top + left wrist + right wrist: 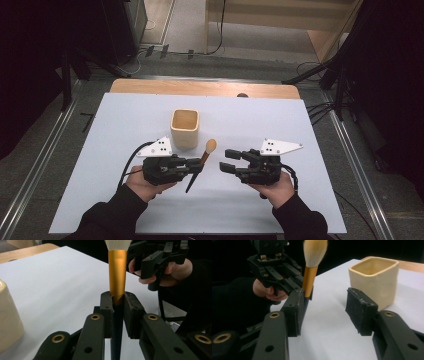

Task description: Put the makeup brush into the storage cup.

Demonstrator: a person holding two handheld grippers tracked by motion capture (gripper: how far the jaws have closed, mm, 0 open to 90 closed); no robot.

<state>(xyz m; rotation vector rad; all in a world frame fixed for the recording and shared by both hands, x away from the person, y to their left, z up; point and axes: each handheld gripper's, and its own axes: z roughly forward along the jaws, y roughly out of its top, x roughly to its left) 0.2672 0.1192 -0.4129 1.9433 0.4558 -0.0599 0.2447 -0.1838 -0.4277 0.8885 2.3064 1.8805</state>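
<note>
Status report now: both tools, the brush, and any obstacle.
Left tool shut on brush, bristles up. Right tool open, holding nothing, apart from brush. Cream cup stands behind, mouth unobstructed.

Both forearms come in from the near edge in black sleeves. The left gripper (192, 166) points right, its fingers (107, 312) clamped tight. The right gripper (231, 161) points left toward it, fingers (362, 311) apart with nothing between them.

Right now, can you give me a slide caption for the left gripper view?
Left gripper clamps a makeup brush upright where gold ferrule meets dark handle, cream cup at left, right gripper beyond.
</note>
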